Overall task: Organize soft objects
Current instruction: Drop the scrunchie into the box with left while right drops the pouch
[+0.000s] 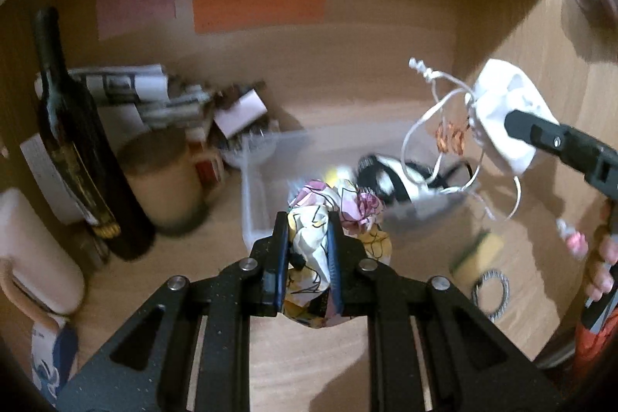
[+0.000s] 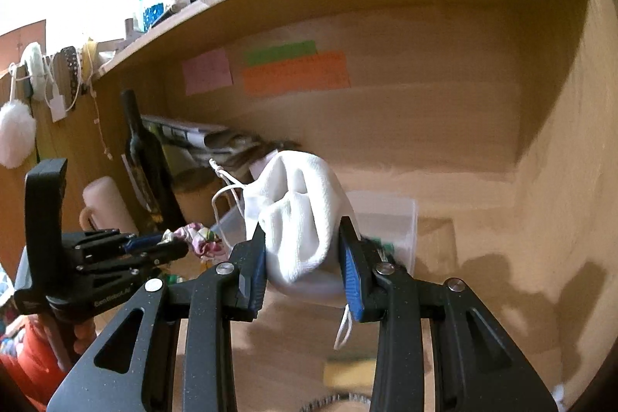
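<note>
The likeliest trouble lies with the white drawstring pouch (image 1: 506,114), whose long cords (image 1: 436,141) hang in loose loops below and to the left of it, over the clear plastic bin (image 1: 255,203); as I judge it, a loop could hook on the bin's rim or on the black-and-white item (image 1: 386,180) already lying inside, and drag that out or tug the pouch from its grip. A second risk is that the crumpled floral cloth (image 1: 313,242) is held only by its middle, with folds bulging above and a wad hanging beneath the fingers, so it may slide out or snag on the bin's near wall if it is carried low. The left gripper (image 1: 308,250) has its fingers drawn narrow and pressed on that floral cloth from both sides; the cloth sits squarely between them, above the desk (image 1: 216,257) and just near of the bin. The right gripper (image 2: 305,257) has its fingers clamped on the lower body of the pouch, which swells upward and beyond the tips, one cord end trailing down past the right finger (image 2: 353,280). The pouch hangs to the right of the bin and above it. On the desk near and right lie a yellow-green sponge (image 1: 479,250) and a grey ring-shaped band (image 1: 490,292), both clear of the fingers. The dark bottle (image 1: 73,141) at far left stands well apart from both loads.
</note>
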`<state>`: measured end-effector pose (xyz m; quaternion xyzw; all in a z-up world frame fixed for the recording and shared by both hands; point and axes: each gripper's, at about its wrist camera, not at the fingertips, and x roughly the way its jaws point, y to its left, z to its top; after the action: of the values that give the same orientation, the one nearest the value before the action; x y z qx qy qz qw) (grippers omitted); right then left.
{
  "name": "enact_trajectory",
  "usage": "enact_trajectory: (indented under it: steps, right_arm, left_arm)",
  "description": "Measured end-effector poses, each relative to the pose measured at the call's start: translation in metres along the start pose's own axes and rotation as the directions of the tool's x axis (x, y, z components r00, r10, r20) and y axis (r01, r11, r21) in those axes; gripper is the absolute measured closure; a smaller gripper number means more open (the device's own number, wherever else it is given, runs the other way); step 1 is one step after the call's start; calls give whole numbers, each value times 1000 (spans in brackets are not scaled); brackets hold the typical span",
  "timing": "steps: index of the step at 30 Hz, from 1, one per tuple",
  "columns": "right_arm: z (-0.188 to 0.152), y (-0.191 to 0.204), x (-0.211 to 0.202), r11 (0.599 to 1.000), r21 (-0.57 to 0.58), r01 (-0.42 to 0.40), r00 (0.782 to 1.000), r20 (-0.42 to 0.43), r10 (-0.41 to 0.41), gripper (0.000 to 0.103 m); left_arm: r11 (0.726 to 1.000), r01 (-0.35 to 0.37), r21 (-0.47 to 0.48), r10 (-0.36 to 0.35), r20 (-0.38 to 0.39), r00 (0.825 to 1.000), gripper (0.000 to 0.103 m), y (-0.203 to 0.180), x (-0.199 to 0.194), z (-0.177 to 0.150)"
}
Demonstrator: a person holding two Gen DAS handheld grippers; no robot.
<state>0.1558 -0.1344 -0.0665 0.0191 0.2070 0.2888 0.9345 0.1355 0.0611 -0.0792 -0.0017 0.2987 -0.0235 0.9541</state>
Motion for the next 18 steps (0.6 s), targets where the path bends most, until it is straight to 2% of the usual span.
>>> enact_trajectory:
  steps: [5, 9, 18]
  right_arm:
    - [13, 8, 17, 999, -34, 11, 1000, 14, -11, 73]
    - [17, 13, 35, 998, -56, 14, 1000, -7, -14, 73]
    - [-1, 24, 93, 994, -108, 11, 988, -155, -28, 73]
  left_arm:
    - [999, -9, -38, 11, 31, 999, 85, 11, 5, 20]
    - [998, -7, -67, 8, 18, 1000, 85, 21, 21, 29]
    - [997, -44, -66, 39, -80, 996, 85, 27, 72, 26]
